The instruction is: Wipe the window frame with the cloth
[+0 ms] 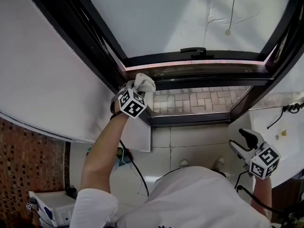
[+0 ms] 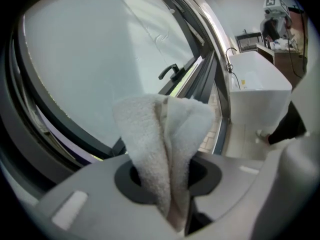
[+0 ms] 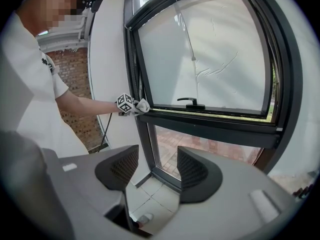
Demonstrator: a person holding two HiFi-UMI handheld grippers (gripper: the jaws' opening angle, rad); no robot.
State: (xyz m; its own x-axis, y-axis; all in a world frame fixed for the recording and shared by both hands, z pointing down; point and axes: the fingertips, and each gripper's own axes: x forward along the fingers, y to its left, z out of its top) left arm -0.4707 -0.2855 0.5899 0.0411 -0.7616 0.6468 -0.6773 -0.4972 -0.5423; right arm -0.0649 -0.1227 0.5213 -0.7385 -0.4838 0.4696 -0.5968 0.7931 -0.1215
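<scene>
My left gripper (image 1: 137,93) is shut on a folded white cloth (image 1: 145,85), pressed at the left end of the dark window frame's middle rail (image 1: 204,72). In the left gripper view the cloth (image 2: 165,149) stands up between the jaws, with the frame (image 2: 200,79) and its black handle (image 2: 169,72) beyond. My right gripper (image 1: 243,144) hangs low at the right, open and empty, away from the window. From the right gripper view I see the cloth (image 3: 142,105) against the frame rail (image 3: 210,120), and my right gripper (image 3: 156,170) with a wide gap between its pads.
A black handle (image 1: 193,51) sits on the upper sash. A pull cord (image 1: 232,8) hangs in front of the frosted pane. A white sink unit (image 2: 257,86) stands to the right, a white wall (image 1: 42,80) to the left, a brick wall (image 1: 28,160) lower left.
</scene>
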